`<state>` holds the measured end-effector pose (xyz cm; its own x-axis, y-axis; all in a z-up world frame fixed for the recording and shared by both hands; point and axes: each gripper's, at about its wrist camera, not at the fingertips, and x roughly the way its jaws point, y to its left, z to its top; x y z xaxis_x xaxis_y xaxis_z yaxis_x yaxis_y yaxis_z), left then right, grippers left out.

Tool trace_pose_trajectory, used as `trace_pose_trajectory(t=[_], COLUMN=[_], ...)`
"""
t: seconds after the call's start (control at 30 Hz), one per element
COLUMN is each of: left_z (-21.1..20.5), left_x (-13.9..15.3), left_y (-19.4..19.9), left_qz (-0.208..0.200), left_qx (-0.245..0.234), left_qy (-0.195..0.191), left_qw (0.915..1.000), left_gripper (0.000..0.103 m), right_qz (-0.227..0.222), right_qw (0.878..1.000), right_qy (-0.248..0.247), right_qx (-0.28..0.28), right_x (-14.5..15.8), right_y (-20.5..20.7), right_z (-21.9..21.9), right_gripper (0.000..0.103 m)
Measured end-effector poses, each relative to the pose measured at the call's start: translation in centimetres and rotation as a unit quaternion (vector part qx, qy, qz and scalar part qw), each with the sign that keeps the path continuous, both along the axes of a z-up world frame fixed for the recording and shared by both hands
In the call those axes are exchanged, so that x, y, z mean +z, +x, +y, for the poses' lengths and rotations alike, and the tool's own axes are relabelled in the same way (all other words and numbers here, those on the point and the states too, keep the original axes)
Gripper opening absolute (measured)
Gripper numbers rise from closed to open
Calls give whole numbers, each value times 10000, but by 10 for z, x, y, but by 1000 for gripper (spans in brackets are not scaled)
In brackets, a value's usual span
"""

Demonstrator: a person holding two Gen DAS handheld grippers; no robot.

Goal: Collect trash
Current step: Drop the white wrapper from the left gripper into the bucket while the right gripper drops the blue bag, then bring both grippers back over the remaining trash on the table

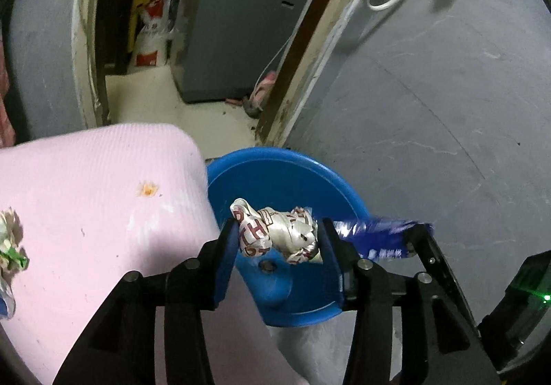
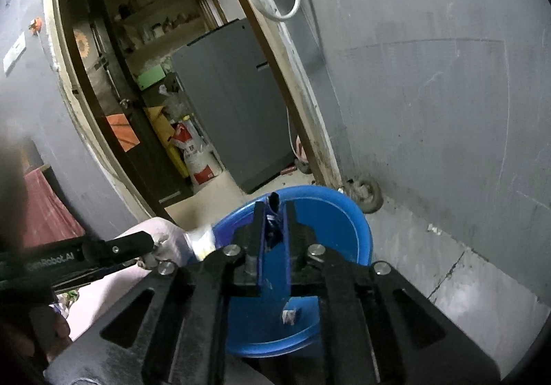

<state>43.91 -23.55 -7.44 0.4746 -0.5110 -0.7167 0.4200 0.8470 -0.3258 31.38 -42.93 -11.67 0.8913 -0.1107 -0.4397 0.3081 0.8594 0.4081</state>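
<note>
My left gripper [image 1: 277, 230] is shut on a crumpled white wrapper with red letters [image 1: 279, 235], its blue pads pressing both sides, just above a blue basin [image 1: 275, 171]. To its right, my right gripper [image 1: 418, 233] carries a blue foil wrapper [image 1: 375, 237], blurred. In the right wrist view the right gripper [image 2: 274, 212] has its jaws almost together on that blue wrapper [image 2: 272, 230], over the basin [image 2: 344, 212]. A small white scrap [image 2: 289, 316] lies inside the basin. The left gripper [image 2: 153, 245] reaches in from the left with the white wrapper [image 2: 201, 240].
A pink mat [image 1: 86, 185] with an orange stain lies left of the basin, and more crumpled trash [image 1: 10, 243] sits at its left edge. A grey wall [image 1: 430, 92] is on the right. Through a doorway stand a grey fridge [image 2: 234, 102] and sacks [image 2: 193, 151].
</note>
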Motion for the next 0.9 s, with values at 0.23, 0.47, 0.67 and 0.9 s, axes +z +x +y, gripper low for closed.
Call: trace_pose_trajectory(t=[0.23,0.47,0.67,0.9], left_z=[6,22,59,105], left_x=[2,20,53,92], left_y=[-4,-21,-39,-75], left_qz=[-26,-381,-973,-1983], left_qx=[26,163,493,900], left_qy=[48,-86,-525,-461], left_qw=[10000,9991,9926,9749], left_gripper=[51,57,87,101], right_qz=[19,-279,-534,-952], right_qw=[9999,9993,9970,9914], right_qy=[82,-231,-447,-682], right_qx=[67,125,328,585], right_x=[-2,22,50,86], right_y=[0,-16,-31,-48], right_z=[-2,7,22,54], right_gripper=[29,50,74,100])
